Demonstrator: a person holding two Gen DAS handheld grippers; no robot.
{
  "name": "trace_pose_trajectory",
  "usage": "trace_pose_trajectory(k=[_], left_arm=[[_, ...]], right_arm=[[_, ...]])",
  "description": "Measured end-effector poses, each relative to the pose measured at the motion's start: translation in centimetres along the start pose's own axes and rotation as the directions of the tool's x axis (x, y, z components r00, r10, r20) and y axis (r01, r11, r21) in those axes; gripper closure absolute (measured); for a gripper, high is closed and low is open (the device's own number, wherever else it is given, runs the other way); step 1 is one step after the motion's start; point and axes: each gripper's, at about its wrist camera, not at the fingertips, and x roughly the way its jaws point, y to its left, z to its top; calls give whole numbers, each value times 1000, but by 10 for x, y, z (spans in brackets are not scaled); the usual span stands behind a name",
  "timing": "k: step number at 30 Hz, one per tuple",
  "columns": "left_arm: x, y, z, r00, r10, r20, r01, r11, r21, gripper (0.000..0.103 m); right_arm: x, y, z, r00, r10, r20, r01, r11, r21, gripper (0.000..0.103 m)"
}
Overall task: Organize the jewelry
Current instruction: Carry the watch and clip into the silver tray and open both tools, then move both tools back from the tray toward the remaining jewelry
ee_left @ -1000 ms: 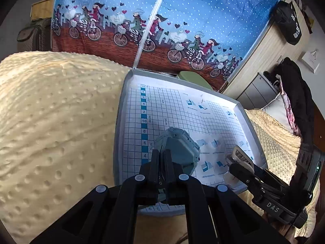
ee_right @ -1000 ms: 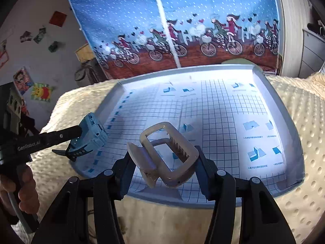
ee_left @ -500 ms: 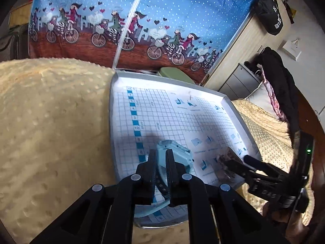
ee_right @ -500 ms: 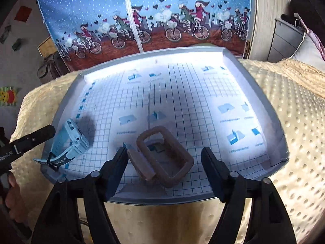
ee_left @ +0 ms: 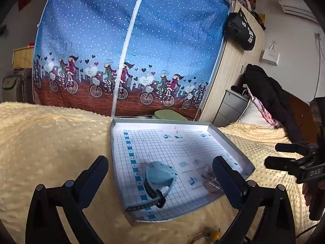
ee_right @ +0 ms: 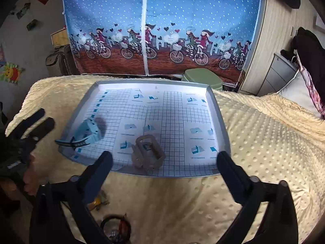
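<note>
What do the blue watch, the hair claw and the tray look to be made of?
Blue watch: matte moulded plastic case, the strap looks rubbery, with a dark buckle end. Hair claw: beige plastic, dull finish, moulded teeth and open frame. Tray: thin grey metal or plastic, cannot tell which; satin rim, lined with printed grid paper.

The right gripper (ee_left: 270, 155), seen from the left wrist view, bears the white letters "DAS" on its dark body. The grid sheet lining the tray (ee_left: 231, 142) carries a blue scale column; the numeral "10" can be read there, the other figures being too small. White characters on the hanging black bag (ee_left: 241, 31) are illegible.
</note>
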Motion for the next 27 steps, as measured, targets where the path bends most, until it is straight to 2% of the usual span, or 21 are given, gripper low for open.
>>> trace_pose_trajectory(k=[3,6,14,21,27], left_arm=[[-12,4,0,1000,6,9,-6,999,-33,0],[-27,3,-3,999,37,11,-36,999,-25,0],[-75,-35,-25,994,104,-11,-103,992,77,0],[-101,-64,-60,983,148,-112,-146,989,23,0],[-111,-81,-83,963,229,-141,-236,971,-41,0]], right_arm=[[-20,1,-3,1000,-10,29,11,999,-44,1],[-34,-1,-12,999,13,41,-11,998,-55,1],[-51,-1,-47,989,149,7,-146,977,-153,1],[-68,-20,-99,958,287,-18,-282,928,-244,1],[-56,-53,-147,917,390,-84,-398,889,-224,1]])
